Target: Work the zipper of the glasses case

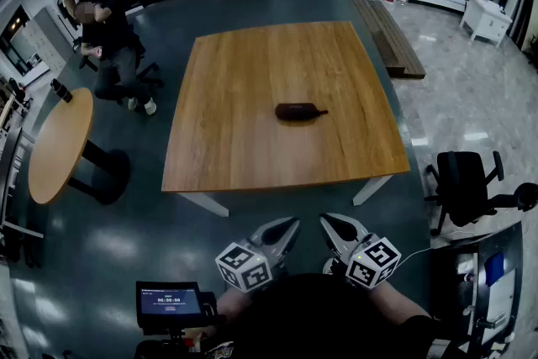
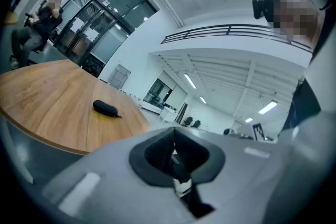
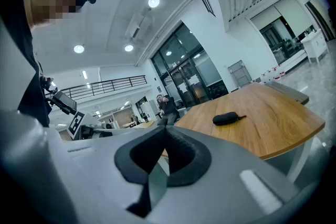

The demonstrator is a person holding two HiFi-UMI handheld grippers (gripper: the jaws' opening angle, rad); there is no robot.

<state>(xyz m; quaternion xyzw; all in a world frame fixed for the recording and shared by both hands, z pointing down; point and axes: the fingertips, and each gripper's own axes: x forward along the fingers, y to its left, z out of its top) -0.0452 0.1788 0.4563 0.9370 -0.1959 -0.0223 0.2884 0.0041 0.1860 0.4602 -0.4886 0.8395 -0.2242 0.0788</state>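
Room: large hall with grey floor (image 1: 252, 4) and glass doors at the far end.
Counter: square light-wood counter (image 1: 252, 139), mid-room.
Glasses case: dark oval zipped glasses case (image 1: 299, 111) lies near the counter's middle, slightly right, its thin strap pointing right.
Left gripper: grey left gripper (image 1: 286, 229) is held level near the person's body, well apart from the case; jaws pressed together, empty.
Right gripper: grey right gripper (image 1: 331, 224) is just beside the left one; jaws pressed together, empty.
Surroundings: round wooden side table (image 1: 57, 143) left, seated person (image 1: 109, 46) far left, black office chair (image 1: 466, 185) right.
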